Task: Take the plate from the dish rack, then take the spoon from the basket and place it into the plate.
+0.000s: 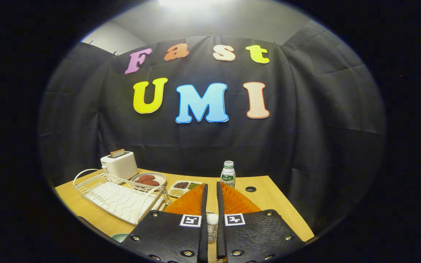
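While the gripper (211, 186) hung above the table (276, 204), its two fingers stood almost together, with only a slim slot between them. A small white knob (212, 218) sat in that slot near the finger roots, with something grey and glassy just below it. It was likely the spoon's end, but it was too small to be sure. Whether the pads pressed on it I could not tell.

To the left of the fingers lay the rack (119, 197), white wire, with no plate standing in its slots. A pale green rim (120, 237) peeped out just beside the left finger's block, near the rack's near end. I took it for the plate, already out, though little of it showed.

Beyond the rack stood a toaster (120, 165), a dish of meat (148, 179) and a tray of beans (184, 188), and a bottle (228, 174) stood just past the fingertips.

If the knob was the spoon, it should be light, stiff and smooth, and apt to swing or slip in a loose pinch. A hold on the handle a little down from the end, square across the pads, would suit it best. The plate would likely be hard and slick, so the spoon should be laid in low, not dropped.
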The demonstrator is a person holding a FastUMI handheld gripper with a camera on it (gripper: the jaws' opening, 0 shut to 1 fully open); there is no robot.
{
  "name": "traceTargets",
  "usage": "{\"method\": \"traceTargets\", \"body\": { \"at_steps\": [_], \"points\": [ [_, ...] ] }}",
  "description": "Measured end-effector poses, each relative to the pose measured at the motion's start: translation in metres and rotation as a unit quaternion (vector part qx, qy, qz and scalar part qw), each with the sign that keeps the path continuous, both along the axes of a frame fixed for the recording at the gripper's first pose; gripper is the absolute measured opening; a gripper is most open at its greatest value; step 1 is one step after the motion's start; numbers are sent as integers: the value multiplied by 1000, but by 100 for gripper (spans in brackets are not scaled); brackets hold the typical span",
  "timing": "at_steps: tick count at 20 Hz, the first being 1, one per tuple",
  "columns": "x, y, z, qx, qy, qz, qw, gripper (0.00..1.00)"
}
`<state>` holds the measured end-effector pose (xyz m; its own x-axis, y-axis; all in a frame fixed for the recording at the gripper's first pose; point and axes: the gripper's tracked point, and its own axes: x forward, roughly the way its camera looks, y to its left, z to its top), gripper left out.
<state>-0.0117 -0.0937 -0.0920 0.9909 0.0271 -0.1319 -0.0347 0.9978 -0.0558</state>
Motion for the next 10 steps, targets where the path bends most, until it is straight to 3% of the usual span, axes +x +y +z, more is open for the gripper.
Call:
{"method": "traceTargets", "body": {
  "at_steps": [5,10],
  "points": [
    [-24,14,33,-1,4,-8,1000,9],
    [-52,23,34,-4,25,-11,1000,9]
  ]
}}
